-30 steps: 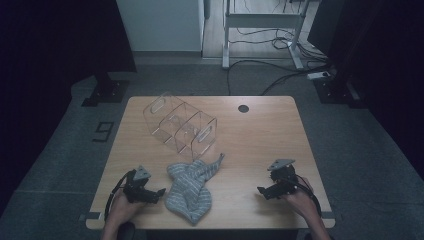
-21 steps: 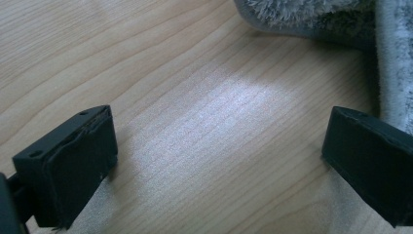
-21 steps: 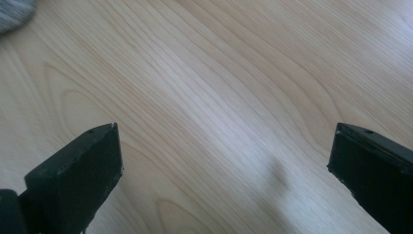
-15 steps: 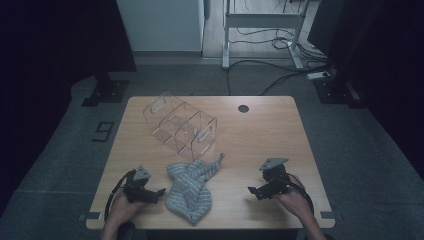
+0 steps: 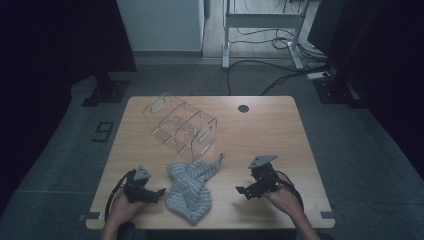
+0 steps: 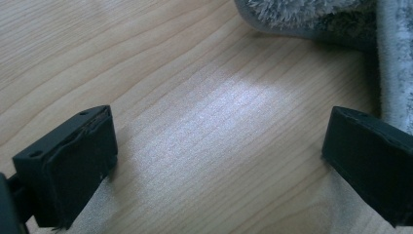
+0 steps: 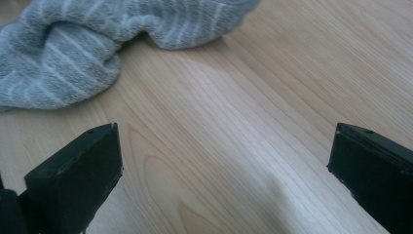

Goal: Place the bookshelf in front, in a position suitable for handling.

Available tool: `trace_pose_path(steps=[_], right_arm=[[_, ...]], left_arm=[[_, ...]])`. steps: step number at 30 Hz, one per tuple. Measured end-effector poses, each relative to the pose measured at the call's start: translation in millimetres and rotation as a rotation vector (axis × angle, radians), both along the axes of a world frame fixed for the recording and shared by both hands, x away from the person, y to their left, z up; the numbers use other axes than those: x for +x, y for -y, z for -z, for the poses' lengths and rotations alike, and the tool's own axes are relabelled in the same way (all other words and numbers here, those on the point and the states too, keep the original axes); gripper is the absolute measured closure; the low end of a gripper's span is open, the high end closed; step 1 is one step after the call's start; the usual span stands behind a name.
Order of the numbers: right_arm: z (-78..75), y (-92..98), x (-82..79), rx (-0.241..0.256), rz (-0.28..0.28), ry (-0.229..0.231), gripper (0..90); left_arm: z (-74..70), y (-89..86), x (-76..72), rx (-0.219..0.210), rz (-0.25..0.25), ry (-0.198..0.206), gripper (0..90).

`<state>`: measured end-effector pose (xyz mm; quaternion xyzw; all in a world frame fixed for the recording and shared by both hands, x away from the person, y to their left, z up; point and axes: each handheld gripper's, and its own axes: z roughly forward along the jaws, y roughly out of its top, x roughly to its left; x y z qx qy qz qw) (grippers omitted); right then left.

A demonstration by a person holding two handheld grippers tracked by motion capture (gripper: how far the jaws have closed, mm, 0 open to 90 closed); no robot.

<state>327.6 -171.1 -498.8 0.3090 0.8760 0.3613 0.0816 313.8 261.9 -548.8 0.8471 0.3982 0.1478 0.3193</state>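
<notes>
Towel: grey striped towel (image 5: 190,189) crumpled on the surface (image 5: 260,130), at 6 o'clock.
Left gripper (image 5: 155,192): at the towel's 9 o'clock, fingers wide apart, empty.
Right gripper (image 5: 243,190): at its 3 o'clock, fingers wide apart, empty.

Grey towel (image 5: 190,187) (pale stripes), black tongs (image 5: 159,192).

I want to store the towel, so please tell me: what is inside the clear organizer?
Through the walls of the organizer I see only the wooden table; its compartments look empty. The towel lies in front of it, crumpled. Glare on the clear walls could hide something small.
</notes>
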Motion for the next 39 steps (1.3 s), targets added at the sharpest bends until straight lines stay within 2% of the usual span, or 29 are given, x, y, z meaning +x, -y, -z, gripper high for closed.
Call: trace_pose_path(steps=[14,21,31,39], right_arm=[[-4.1,-45.8,4.0,0.0,-0.102,-0.013,0.0],[-5.5,-71.1,5.6,0.024,-0.145,-0.026,0.0],[-3.4,-107.0,5.9,0.027,-0.221,-0.032,0.0],[2.8,-130.7,6.9,0.008,-0.269,-0.038,0.0]], left_arm=[[0.0,0.3,0.2,0.0,-0.002,0.0,0.0],[0.0,0.8,0.4,0.0,-0.004,0.0,0.0],[0.0,0.9,0.5,0.001,-0.003,0.0,0.0],[0.0,0.9,0.5,0.001,-0.003,0.0,0.0]])
